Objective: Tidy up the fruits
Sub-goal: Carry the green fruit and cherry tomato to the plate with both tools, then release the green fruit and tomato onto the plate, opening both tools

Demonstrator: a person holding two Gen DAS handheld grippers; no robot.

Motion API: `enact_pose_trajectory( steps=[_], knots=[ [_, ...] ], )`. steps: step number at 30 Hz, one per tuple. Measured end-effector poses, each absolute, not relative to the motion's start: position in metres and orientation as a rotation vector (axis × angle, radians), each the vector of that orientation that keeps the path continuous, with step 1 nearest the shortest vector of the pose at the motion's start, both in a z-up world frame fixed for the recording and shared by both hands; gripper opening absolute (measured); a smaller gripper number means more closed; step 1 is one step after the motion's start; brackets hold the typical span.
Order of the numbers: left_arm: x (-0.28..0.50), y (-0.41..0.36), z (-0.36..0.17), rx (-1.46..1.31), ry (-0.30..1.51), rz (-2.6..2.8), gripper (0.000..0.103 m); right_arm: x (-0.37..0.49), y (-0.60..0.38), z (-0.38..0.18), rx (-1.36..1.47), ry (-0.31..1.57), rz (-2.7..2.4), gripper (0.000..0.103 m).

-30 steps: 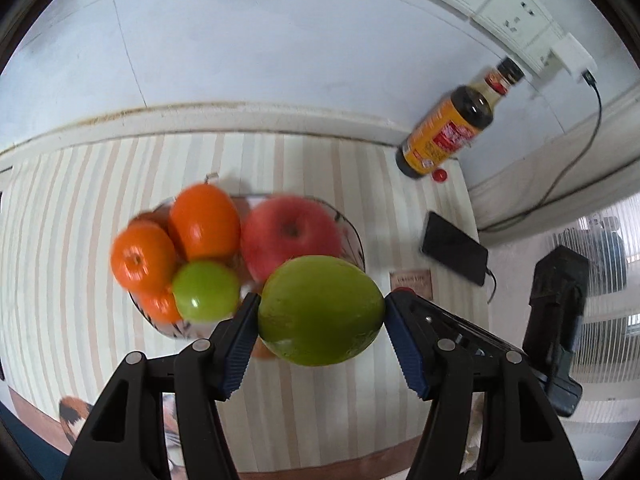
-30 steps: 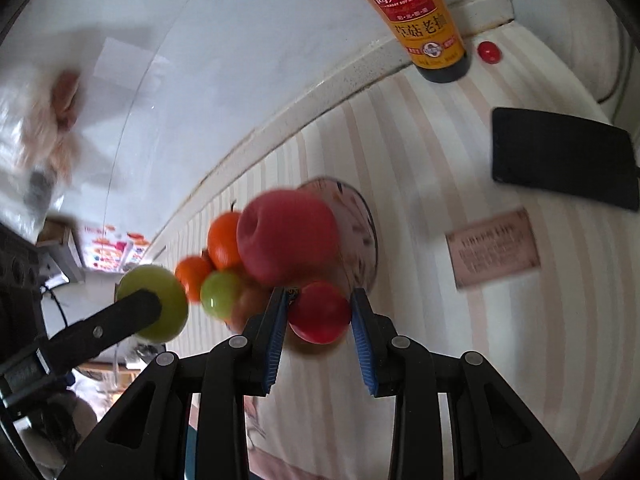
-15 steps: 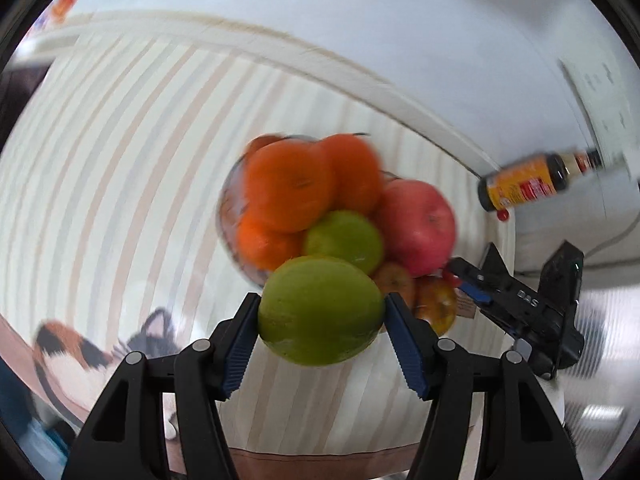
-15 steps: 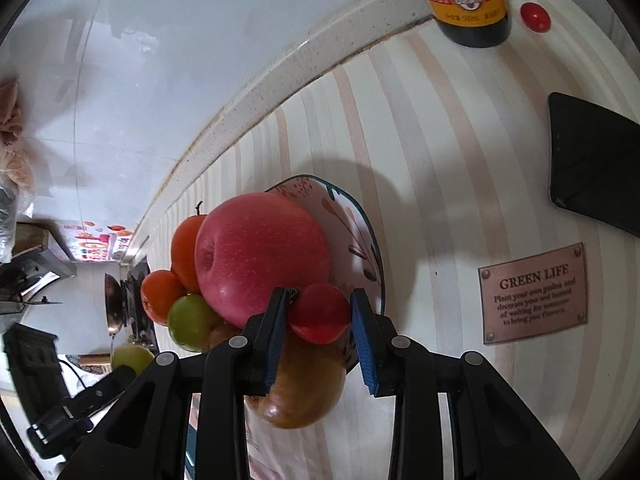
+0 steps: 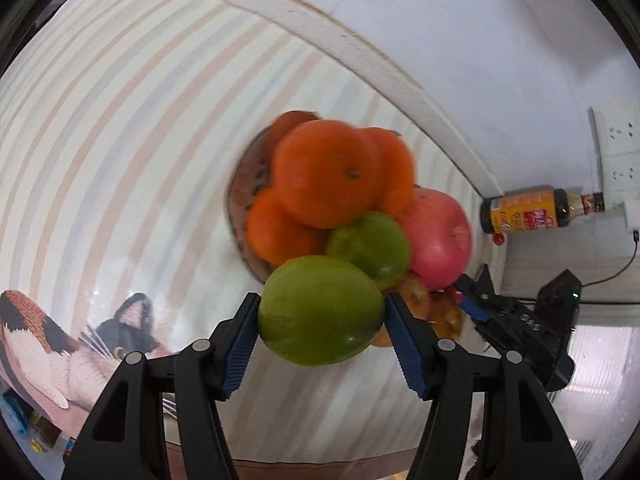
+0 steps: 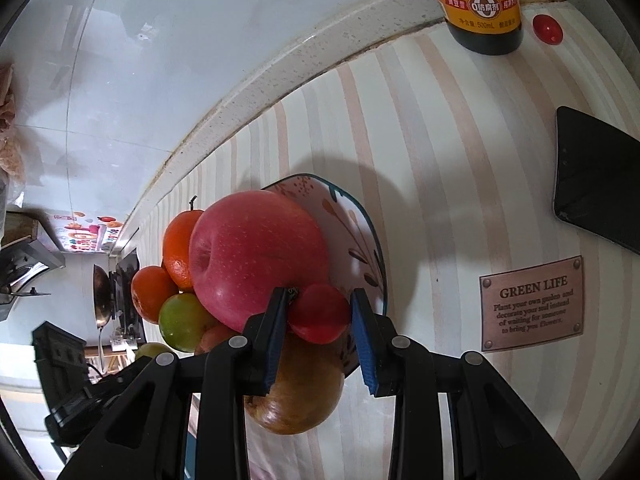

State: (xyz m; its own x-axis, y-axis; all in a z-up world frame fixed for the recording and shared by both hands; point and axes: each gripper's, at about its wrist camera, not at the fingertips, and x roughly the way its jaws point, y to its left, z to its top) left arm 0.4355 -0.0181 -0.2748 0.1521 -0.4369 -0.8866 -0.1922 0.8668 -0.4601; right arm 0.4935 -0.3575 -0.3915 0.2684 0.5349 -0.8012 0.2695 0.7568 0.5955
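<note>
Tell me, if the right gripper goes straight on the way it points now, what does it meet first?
Probably the brownish fruit at the bowl's near edge, just beyond the small red fruit that the right gripper holds; the big red apple is close beside. Depth is unclear.

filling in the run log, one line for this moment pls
left gripper: shut on green fruit | right gripper: shut on small red fruit | bowl: piled full

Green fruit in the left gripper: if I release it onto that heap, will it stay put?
Probably not. The green fruit is round and glossy, so likely to roll. The bowl is already heaped, oranges stacked high, leaving little flat seat. Its skin looks firm enough for the pads.
</note>
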Motion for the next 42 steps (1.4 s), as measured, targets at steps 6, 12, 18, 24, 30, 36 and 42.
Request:
enact_pose_trajectory(
  steps=[6,12,18,24,30,36,42],
  knots=[
    [0.469,-0.056,-0.241,-0.44,1.384,-0.245,0.06,0.49,-0.362,-0.398,0.781,1.323,0.212,0.035],
    [0.508,-0.1,-0.24,-0.284,1.409,-0.286,0.06,0.488,-0.365,-0.403,0.811,1.317,0.218,0.035],
    [0.525,-0.139,-0.273,-0.111,1.496,-0.275,0.06,0.486,-0.369,-0.407,0.822,1.339,0.206,0.035],
    [0.525,-0.145,-0.278,-0.047,1.498,-0.261,0.061,0.488,-0.371,-0.405,0.826,1.339,0.225,0.052],
    [0.524,-0.145,-0.279,-0.045,1.517,-0.253,0.062,0.494,-0.367,-0.396,0.767,1.34,0.215,0.088],
    [0.518,-0.139,-0.261,-0.08,1.47,-0.268,0.087,0.494,-0.371,-0.384,0.691,1.334,0.194,0.088],
    [0.485,-0.116,-0.213,-0.037,1.291,-0.171,0.088,0.479,-0.358,-0.341,0.435,1.279,0.08,0.098]
  ],
)
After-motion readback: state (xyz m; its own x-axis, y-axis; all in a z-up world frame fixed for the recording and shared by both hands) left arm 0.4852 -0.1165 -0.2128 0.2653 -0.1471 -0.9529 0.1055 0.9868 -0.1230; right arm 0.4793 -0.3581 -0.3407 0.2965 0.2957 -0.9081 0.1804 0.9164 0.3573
